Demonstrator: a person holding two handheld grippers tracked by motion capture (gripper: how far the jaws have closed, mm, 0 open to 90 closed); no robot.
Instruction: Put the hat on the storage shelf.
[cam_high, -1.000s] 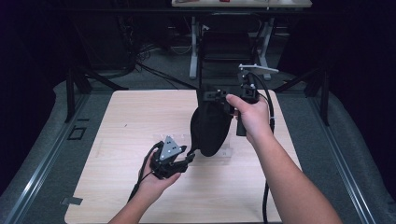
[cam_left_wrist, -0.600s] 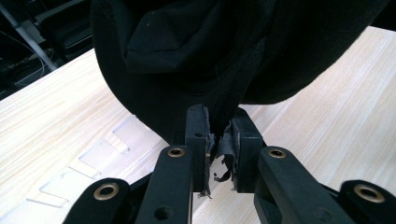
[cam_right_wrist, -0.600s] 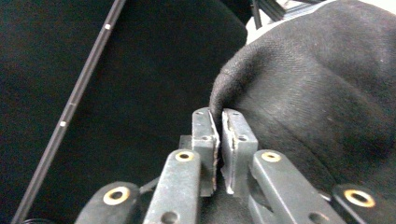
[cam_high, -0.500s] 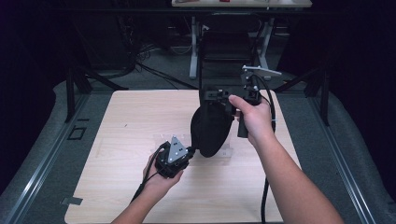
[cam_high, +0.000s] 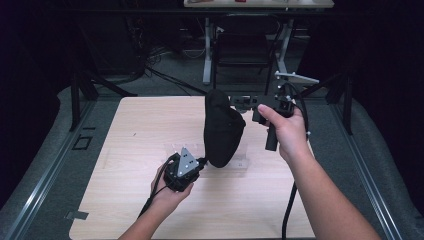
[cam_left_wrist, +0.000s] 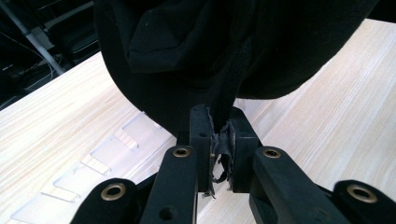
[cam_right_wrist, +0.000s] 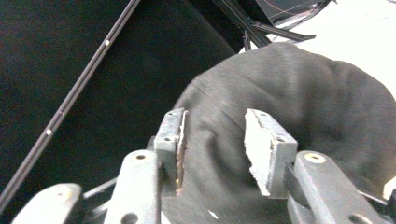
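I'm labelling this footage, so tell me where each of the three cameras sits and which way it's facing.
High view: above the person's side, looking forward and down on the table; both forearms, left gripper, right gripper.
Left gripper view: rides the left gripper, jaws clamped on the black fabric bag.
Right gripper view: rides the right gripper, jaws apart before the bag.
All three share the bag.

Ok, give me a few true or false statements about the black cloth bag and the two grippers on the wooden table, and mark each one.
1. The left gripper is clamped on a fold of the black cloth bag. True.
2. The right gripper grips the bag tightly. False: its jaws stand apart, having just been opening, with cloth between them unpressed.
3. The bag lies flat on the light wooden table. False: it stands upright.
4. A clear plastic piece lies on the table beside the bag. True.
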